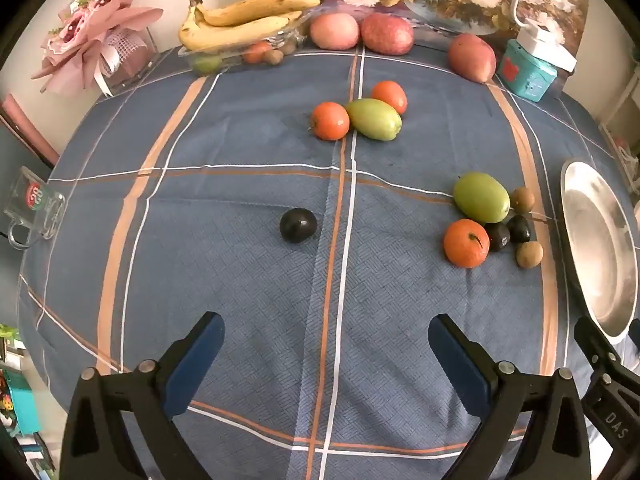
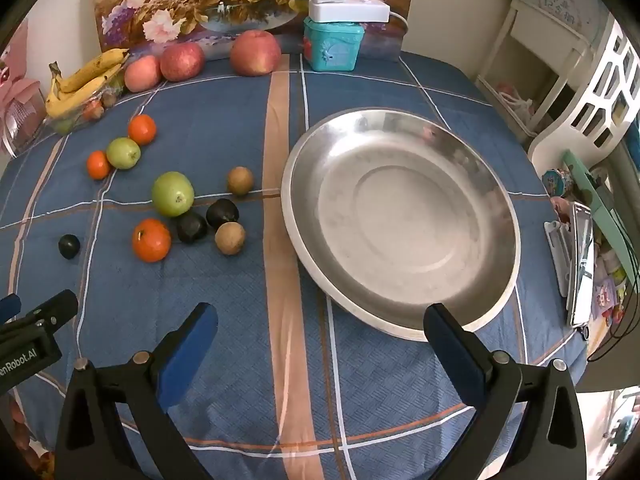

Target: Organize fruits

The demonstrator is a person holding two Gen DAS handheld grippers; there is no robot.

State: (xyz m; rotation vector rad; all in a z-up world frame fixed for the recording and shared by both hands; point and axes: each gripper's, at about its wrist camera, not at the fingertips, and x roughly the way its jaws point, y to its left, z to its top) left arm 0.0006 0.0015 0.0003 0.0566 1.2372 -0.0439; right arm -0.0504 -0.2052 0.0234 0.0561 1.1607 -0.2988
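Above the blue checked table (image 1: pixel 240 280), the left gripper (image 1: pixel 326 346) has its jaws wide apart with nothing between them, and so does the right gripper (image 2: pixel 320 334). Just past the left gripper, 1 dark plum (image 1: pixel 298 225) lies alone on the cloth. Off to its right sit a green fruit (image 1: pixel 481 197), an orange (image 1: pixel 466 243), 2 more dark plums (image 1: pixel 508 233) and 2 small brown fruits (image 1: pixel 529 254), close together. Farther back, another green fruit (image 1: pixel 373 119) touches 2 small oranges (image 1: pixel 330 121). In front of the right gripper is a big silver dish (image 2: pixel 400 224), with no fruit in it. At the far edge lie 3 apples (image 2: pixel 255 53) and bananas (image 1: pixel 244 20) on a clear tray.
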